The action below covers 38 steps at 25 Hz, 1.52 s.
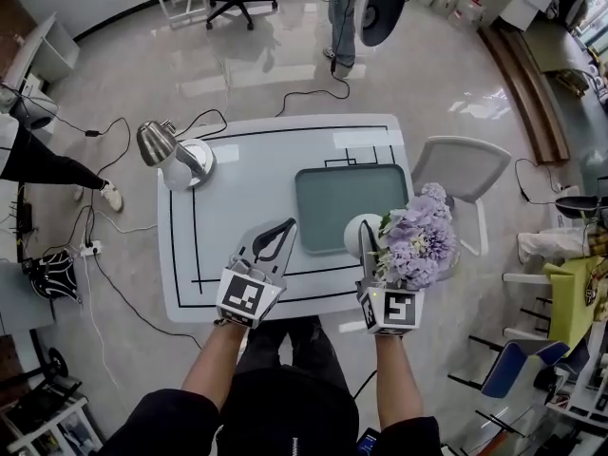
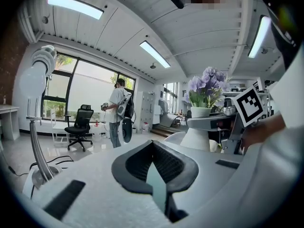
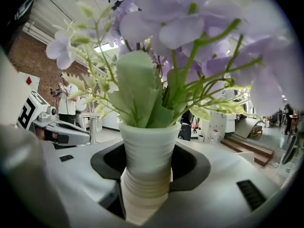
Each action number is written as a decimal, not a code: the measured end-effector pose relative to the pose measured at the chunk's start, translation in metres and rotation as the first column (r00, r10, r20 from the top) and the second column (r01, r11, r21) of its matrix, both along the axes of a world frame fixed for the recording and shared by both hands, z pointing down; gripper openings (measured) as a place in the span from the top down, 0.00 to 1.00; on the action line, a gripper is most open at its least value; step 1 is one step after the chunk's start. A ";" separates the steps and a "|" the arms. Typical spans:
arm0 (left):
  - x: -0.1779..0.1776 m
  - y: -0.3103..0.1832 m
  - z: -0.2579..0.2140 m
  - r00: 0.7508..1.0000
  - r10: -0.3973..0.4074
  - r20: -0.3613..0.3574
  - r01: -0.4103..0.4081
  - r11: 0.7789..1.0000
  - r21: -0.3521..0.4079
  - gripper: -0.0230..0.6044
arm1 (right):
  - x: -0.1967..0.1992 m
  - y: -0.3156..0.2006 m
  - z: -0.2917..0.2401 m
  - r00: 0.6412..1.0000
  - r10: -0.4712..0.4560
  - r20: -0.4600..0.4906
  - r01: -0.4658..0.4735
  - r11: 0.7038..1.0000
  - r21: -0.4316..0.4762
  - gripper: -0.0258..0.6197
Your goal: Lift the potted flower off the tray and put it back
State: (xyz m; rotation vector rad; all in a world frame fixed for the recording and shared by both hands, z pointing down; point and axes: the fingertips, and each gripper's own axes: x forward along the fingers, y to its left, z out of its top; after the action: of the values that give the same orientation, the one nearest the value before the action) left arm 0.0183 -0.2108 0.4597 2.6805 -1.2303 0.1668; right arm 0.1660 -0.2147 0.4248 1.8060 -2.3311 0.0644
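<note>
While the potted flower (image 1: 415, 238) was gripped by its white ribbed pot between the jaws of the right gripper (image 1: 364, 237), it was held at the near right corner of the tray (image 1: 332, 202) — whether its base touched the tray or hung clear could not be told from above. Its purple blooms were spread out past the tray's right edge. The left gripper (image 1: 288, 226) was held just beside the tray's near left corner, its bowed jaws closed tip to tip with nothing between them. A desk lamp (image 1: 176, 155) was seen well left of the tray on the table (image 1: 237, 188), and a white chair (image 1: 465, 164) off to the tray's right.
</note>
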 end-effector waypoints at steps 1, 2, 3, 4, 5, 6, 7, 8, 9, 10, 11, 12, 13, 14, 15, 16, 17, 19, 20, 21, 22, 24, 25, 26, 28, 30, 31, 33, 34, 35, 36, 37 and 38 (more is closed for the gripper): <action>0.000 -0.006 0.003 1.000 -0.007 0.009 0.007 1.000 -0.005 0.96 | 0.001 -0.008 0.006 1.000 -0.009 -0.004 0.009 1.000 -0.006 0.59; 0.000 -0.011 0.006 1.000 -0.012 0.014 0.012 1.000 -0.008 0.96 | 0.001 -0.015 0.012 1.000 -0.018 -0.007 0.018 1.000 -0.013 0.60; 0.002 -0.016 0.007 1.000 -0.016 0.010 0.016 1.000 -0.009 0.96 | 0.002 -0.022 0.018 1.000 -0.028 -0.010 0.028 0.999 -0.019 0.60; 0.004 -0.021 0.008 1.000 -0.019 0.003 0.019 1.000 -0.009 0.96 | 0.004 -0.029 0.024 0.999 -0.038 -0.014 0.038 0.999 -0.025 0.59; 0.007 -0.025 0.008 1.000 -0.023 -0.002 0.023 1.000 -0.009 0.96 | 0.005 -0.037 0.030 0.999 -0.048 -0.016 0.048 0.998 -0.028 0.59; 0.008 -0.028 0.009 1.000 -0.030 -0.002 0.030 0.999 -0.012 0.96 | 0.006 -0.044 0.036 0.998 -0.056 -0.013 0.055 0.998 -0.030 0.60; 0.007 -0.031 0.011 0.999 -0.037 0.002 0.037 0.999 -0.017 0.96 | 0.004 -0.051 0.042 0.998 -0.063 -0.005 0.062 0.998 -0.031 0.60; 0.004 -0.034 0.013 0.999 -0.046 0.008 0.046 0.999 -0.022 0.96 | 0.001 -0.058 0.048 0.997 -0.072 0.000 0.072 0.997 -0.031 0.60; 0.001 -0.036 0.016 0.998 -0.055 0.014 0.056 0.998 -0.029 0.96 | 0.000 -0.063 0.057 0.996 -0.084 -0.005 0.084 0.996 -0.032 0.60; -0.002 -0.038 0.018 0.998 -0.064 0.019 0.065 0.997 -0.035 0.96 | -0.001 -0.068 0.066 0.995 -0.095 -0.013 0.095 0.995 -0.034 0.59; -0.005 -0.040 0.020 0.997 -0.071 0.024 0.072 0.997 -0.039 0.96 | -0.002 -0.074 0.075 0.995 -0.103 -0.016 0.102 0.994 -0.039 0.59; -0.006 -0.043 0.022 0.997 -0.074 0.029 0.076 0.996 -0.041 0.96 | -0.002 -0.079 0.083 0.994 -0.108 -0.016 0.107 0.993 -0.043 0.59; -0.007 -0.047 0.025 0.996 -0.079 0.033 0.080 0.996 -0.044 0.96 | -0.002 -0.085 0.089 0.993 -0.114 -0.015 0.113 0.993 -0.047 0.59; -0.009 -0.050 0.029 0.995 -0.088 0.035 0.090 0.995 -0.053 0.96 | -0.002 -0.090 0.095 0.993 -0.119 -0.013 0.118 0.992 -0.048 0.59; -0.010 -0.053 0.033 0.994 -0.098 0.037 0.101 0.993 -0.062 0.96 | -0.003 -0.096 0.100 0.992 -0.124 -0.011 0.123 0.991 -0.049 0.60; -0.012 -0.055 0.037 0.993 -0.107 0.041 0.109 0.992 -0.070 0.96 | -0.004 -0.101 0.104 0.992 -0.128 -0.008 0.127 0.991 -0.049 0.59; -0.013 -0.058 0.040 0.993 -0.113 0.045 0.116 0.990 -0.076 0.96 | -0.004 -0.106 0.108 0.991 -0.132 -0.006 0.132 0.990 -0.050 0.59; -0.014 -0.060 0.046 0.991 -0.120 0.053 0.125 0.989 -0.086 0.96 | -0.003 -0.113 0.116 0.991 -0.137 0.001 0.137 0.989 -0.052 0.59; -0.014 -0.060 0.049 0.991 -0.123 0.055 0.128 0.988 -0.089 0.96 | -0.002 -0.115 0.120 0.991 -0.136 0.006 0.136 0.989 -0.051 0.59; -0.013 -0.060 0.051 0.991 -0.125 0.057 0.130 0.987 -0.092 0.96 | 0.000 -0.117 0.123 0.991 -0.133 0.011 0.133 0.990 -0.049 0.59; -0.013 -0.060 0.053 0.990 -0.126 0.058 0.132 0.987 -0.095 0.96 | 0.002 -0.118 0.125 0.991 -0.129 0.016 0.130 0.991 -0.045 0.59; -0.013 -0.060 0.057 0.990 -0.132 0.056 0.137 0.985 -0.104 0.96 | 0.003 -0.121 0.125 0.991 -0.130 0.015 0.130 0.991 -0.035 0.59; -0.014 -0.060 0.058 0.989 -0.135 0.054 0.141 0.984 -0.108 0.96 | 0.002 -0.122 0.125 0.991 -0.133 0.011 0.134 0.991 -0.030 0.59; -0.015 -0.060 0.060 0.989 -0.140 0.053 0.145 0.983 -0.112 0.96 | 0.001 -0.122 0.124 0.991 -0.137 0.011 0.137 0.990 -0.027 0.59; -0.017 -0.059 0.062 0.988 -0.146 0.053 0.152 0.981 -0.120 0.96 | -0.001 -0.121 0.125 0.990 -0.138 0.014 0.139 0.990 -0.022 0.59; -0.016 -0.058 0.063 0.988 -0.144 0.052 0.150 0.981 -0.123 0.96 | 0.000 -0.120 0.125 0.991 -0.135 0.018 0.136 0.991 -0.008 0.59; -0.016 -0.058 0.063 0.988 -0.142 0.052 0.147 0.982 -0.121 0.96 | 0.002 -0.119 0.125 0.991 -0.134 0.021 0.134 0.991 0.007 0.59; -0.017 -0.057 0.063 0.989 -0.140 0.050 0.146 0.982 -0.122 0.96 | 0.002 -0.117 0.125 0.991 -0.134 0.025 0.133 0.990 0.037 0.59; -0.018 -0.057 0.063 0.989 -0.141 0.050 0.146 0.981 -0.125 0.96 | 0.002 -0.117 0.125 0.991 -0.133 0.025 0.132 0.990 0.047 0.59; -0.019 -0.056 0.063 0.989 -0.141 0.049 0.146 0.981 -0.127 0.96 | 0.002 -0.116 0.125 0.991 -0.132 0.026 0.130 0.990 0.052 0.59; -0.020 -0.055 0.064 0.989 -0.142 0.049 0.147 0.981 -0.128 0.96 | 0.002 -0.116 0.125 0.991 -0.131 0.028 0.130 0.990 0.053 0.59; -0.022 -0.055 0.064 0.989 -0.142 0.050 0.148 0.981 -0.128 0.96 | 0.002 -0.116 0.125 0.991 -0.133 0.030 0.131 0.990 0.053 0.59; -0.023 -0.054 0.064 0.988 -0.143 0.050 0.149 0.981 -0.127 0.96 | 0.002 -0.116 0.125 0.990 -0.135 0.033 0.133 0.990 0.053 0.59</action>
State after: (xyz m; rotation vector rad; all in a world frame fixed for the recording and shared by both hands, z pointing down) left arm -0.0051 -0.2652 0.5235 2.4772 -1.3725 0.2724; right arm 0.1681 -0.3306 0.5499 1.6783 -2.4949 0.0200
